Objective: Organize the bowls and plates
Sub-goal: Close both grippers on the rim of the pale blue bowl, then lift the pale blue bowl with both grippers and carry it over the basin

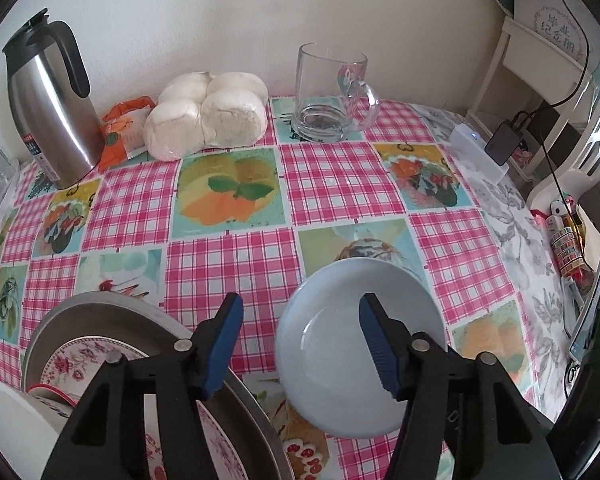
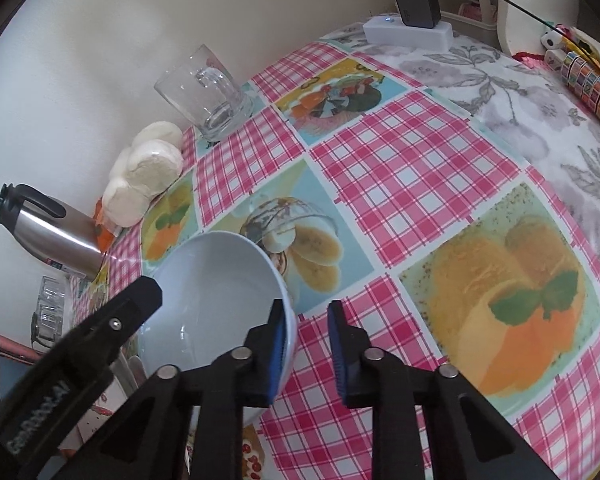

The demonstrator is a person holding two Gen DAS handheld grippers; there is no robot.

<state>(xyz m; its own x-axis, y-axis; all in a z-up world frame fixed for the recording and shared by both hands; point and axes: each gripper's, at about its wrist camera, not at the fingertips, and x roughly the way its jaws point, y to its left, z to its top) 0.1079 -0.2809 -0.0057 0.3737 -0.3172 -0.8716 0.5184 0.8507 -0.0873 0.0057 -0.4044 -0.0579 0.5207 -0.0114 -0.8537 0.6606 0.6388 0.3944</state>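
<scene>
Each hand-held gripper (image 1: 302,344): black plastic arms; silver rivets; ribbed blue pads (image 2: 278,354).

- The table (image 1: 228,264) wears a pink checked cloth with fruit pictures; its right part is white with grey flowers.
- By the wall: a steel jug (image 1: 48,100), an orange packet (image 1: 122,130), bagged white buns (image 1: 208,114), an empty glass mug (image 1: 332,94).
- A white box (image 1: 480,152) lies at the far right.
- A pale blue bowl (image 1: 340,344) sits near the front.
- A metal tray (image 1: 112,312) of dishes rests front left.
</scene>
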